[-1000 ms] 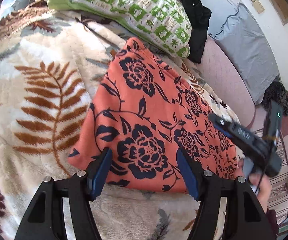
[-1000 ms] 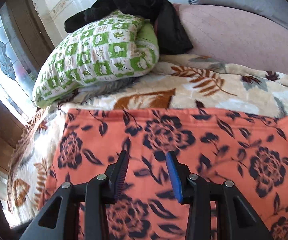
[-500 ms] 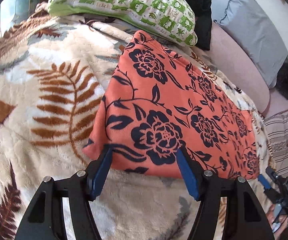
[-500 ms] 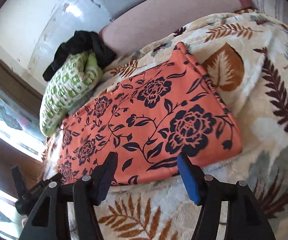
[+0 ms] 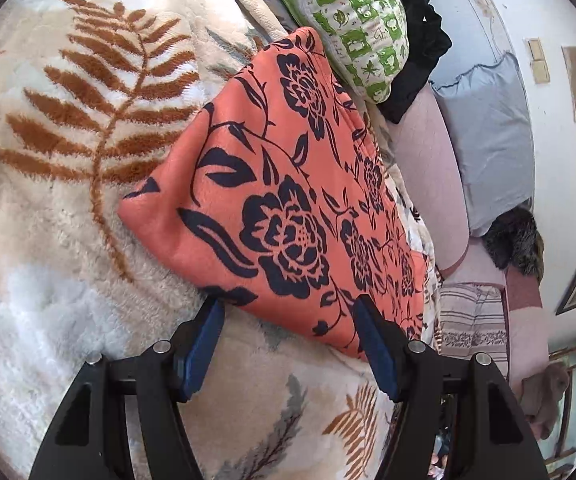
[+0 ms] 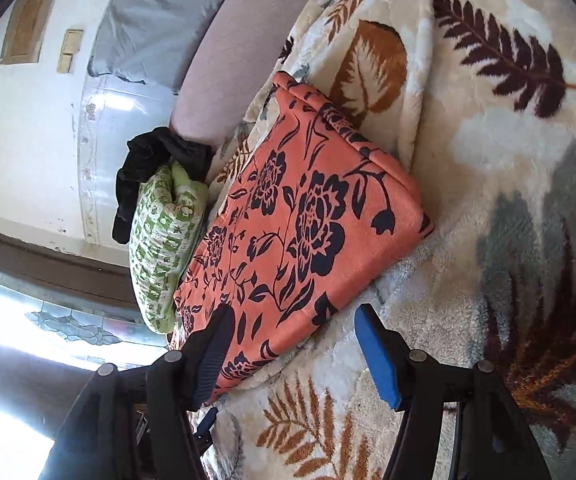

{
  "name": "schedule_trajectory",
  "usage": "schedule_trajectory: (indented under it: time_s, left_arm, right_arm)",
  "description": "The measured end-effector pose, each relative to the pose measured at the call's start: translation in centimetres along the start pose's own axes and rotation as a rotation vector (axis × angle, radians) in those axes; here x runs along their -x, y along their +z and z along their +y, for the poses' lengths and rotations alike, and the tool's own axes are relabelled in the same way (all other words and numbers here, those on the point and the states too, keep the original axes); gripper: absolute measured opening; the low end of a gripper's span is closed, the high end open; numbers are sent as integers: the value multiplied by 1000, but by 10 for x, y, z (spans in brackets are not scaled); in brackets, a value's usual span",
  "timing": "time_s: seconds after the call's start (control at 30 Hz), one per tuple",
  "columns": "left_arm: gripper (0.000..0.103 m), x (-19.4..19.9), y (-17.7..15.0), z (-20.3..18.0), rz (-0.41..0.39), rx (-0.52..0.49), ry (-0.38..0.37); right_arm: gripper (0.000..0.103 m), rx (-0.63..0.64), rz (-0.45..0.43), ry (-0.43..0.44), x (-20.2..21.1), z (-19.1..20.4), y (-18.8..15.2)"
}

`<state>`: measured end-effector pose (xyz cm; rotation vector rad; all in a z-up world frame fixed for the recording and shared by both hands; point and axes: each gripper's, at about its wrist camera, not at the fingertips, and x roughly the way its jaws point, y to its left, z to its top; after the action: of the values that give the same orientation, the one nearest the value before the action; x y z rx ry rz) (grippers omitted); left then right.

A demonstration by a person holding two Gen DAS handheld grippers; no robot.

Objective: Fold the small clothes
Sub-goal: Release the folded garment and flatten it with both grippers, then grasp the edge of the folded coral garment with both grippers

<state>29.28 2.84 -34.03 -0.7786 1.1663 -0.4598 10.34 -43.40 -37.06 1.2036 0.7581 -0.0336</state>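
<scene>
Fingers (image 5: 204, 336) of the left gripper (image 5: 288, 320) stand apart with nothing pinched; the near hem of the orange floral garment (image 5: 284, 200) lies just ahead of the tips, and the right-hand tip may overlap the cloth edge, contact not resolvable. Left wrist view: the garment lies flat on the leaf-print blanket (image 5: 68, 240), a tidy slab running from about 6 o'clock up toward 12 o'clock, far end touching the green patterned pillow (image 5: 348, 20). Judgement: edges look doubled, so at least one fold seems done; a further fold to make it compact probably remains. Count here: one orange garment, one green pillow, one black cloth (image 5: 412, 60) behind the pillow, one grey pillow (image 5: 488, 132) at 2 o'clock. Right wrist view: the right gripper (image 6: 292, 320) has its fingers (image 6: 376, 356) spread and empty, straddling the near right corner of the garment (image 6: 300, 220), the left-hand tip over the cloth, the other over blanket (image 6: 488, 160). Layered edges show at the far end near 12 o'clock. Count: the same single garment, green pillow (image 6: 160, 248) at 9 o'clock, black cloth (image 6: 148, 168), grey pillow (image 6: 160, 12).
</scene>
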Motion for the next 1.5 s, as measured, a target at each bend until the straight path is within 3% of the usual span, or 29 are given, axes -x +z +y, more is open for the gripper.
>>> schedule_trajectory:
  time_s: [0.1, 0.37, 0.53, 0.57, 0.6, 0.63, 0.7, 0.8, 0.97, 1.13, 1.23, 1.33, 1.5]
  left_arm:
    - [68, -12, 9, -7, -10, 19, -11]
    - [66, -12, 19, -12, -120, 70, -53]
    - [64, -17, 19, -22, -167, 19, 10]
    - [60, -17, 20, -21, -170, 20, 23]
    - [48, -18, 21, -19, -168, 21, 44]
    - [34, -19, 22, -17, -163, 23, 65]
    - [29, -18, 22, -10, -158, 39, 68]
    - [23, -18, 21, -10, -159, 24, 77]
    - [18, -10, 18, -21, -191, -33, 76]
    - [24, -20, 21, -17, -139, -38, 100]
    - [27, -21, 22, -8, -131, 14, 61]
    - [23, -17, 22, -14, -152, -11, 57]
    - [15, -14, 21, -24, -183, -35, 72]
  right_arm:
    - [66, -40, 19, -34, -20, -8, 4]
    - [66, -37, -86, -39, -45, -2, 30]
    - [67, 18, -155, -102, -57, 11, 34]
    - [60, 37, -171, -121, -57, 15, 32]
    - [41, 53, -184, -150, -57, 17, 30]
    - [28, 70, -191, -197, -55, 18, 28]
    - [19, 91, -201, -225, -48, 16, 23]
    - [15, 181, -237, -285, -36, 30, 15]
    - [13, 343, -281, -363, -34, 67, 8]
    - [13, 300, -204, -391, -44, 53, 15]
    - [18, 188, -200, -305, -43, 38, 20]
    - [19, 127, -202, -225, -45, 31, 24]
    - [14, 250, -210, -349, -49, 51, 18]
